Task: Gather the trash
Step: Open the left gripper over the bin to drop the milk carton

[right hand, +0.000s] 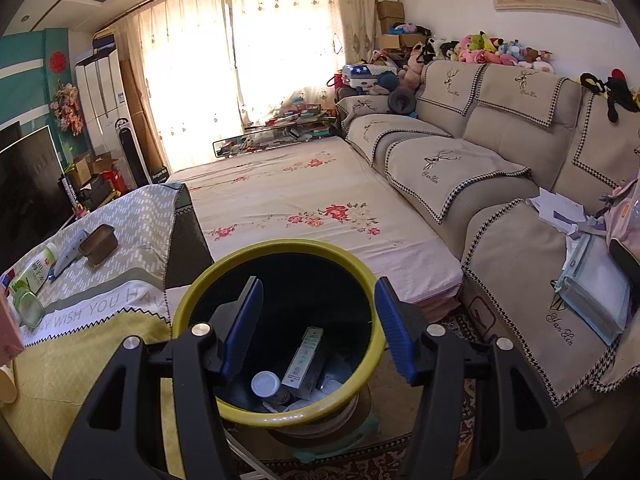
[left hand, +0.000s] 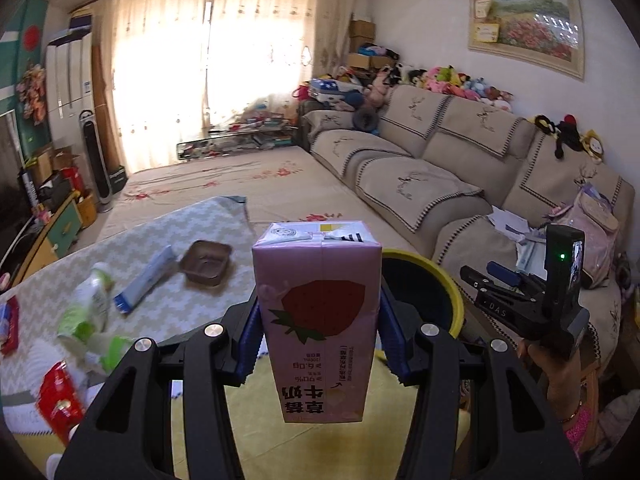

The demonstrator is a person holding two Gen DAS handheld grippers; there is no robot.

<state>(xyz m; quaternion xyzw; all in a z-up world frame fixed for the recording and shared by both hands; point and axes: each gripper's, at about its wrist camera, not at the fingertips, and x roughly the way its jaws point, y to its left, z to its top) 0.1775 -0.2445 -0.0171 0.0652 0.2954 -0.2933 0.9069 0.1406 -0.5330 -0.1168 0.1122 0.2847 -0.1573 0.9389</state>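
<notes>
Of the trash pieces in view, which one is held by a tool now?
The pink strawberry milk carton, clamped in the left tool. The green-white bottle, blue-white tube and brown tray lie on the table.

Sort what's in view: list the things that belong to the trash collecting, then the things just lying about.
Job:
pink milk carton, clamped in the left gripper
yellow-rimmed bin under the open, empty right gripper
green bottle, blue tube, brown tray, red packet on the table

Lying about:
sofa
plush toys
papers
</notes>
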